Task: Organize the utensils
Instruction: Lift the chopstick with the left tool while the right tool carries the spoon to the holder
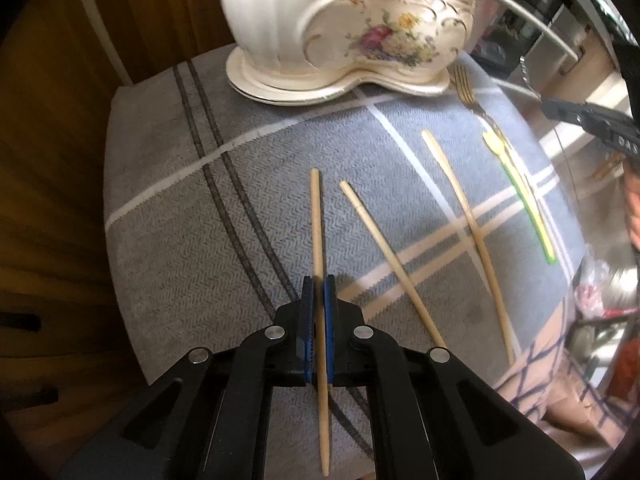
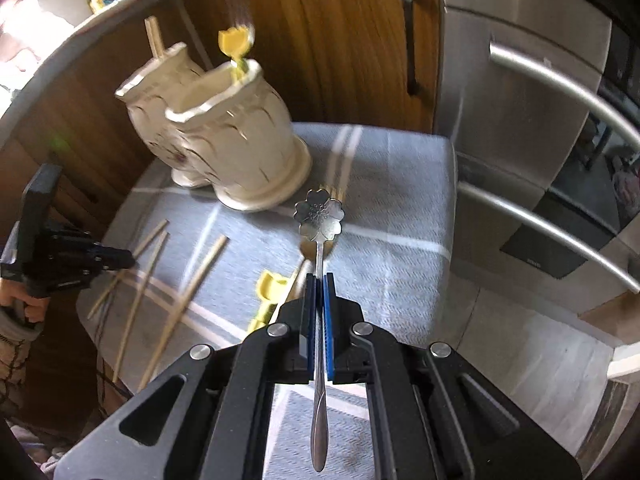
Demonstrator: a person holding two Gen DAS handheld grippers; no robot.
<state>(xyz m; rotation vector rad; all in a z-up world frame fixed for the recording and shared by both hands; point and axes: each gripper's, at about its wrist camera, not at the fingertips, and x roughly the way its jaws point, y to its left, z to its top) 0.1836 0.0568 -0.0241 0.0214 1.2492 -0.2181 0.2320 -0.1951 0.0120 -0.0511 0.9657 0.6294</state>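
Chopstick clamped in my left gripper; two more and a yellow-green utensil remain on the cloth. Right view: my right gripper pinches the flower spoon; ceramic holder already has a few.

On the cloth the ceramic holder stands at twelve o'clock in the left wrist view. Before it lie three chopsticks: one chopstick at six o'clock between the left gripper pads, a second just beside it toward three, a third further toward three. A plastic utensil and a fork lie at two o'clock.
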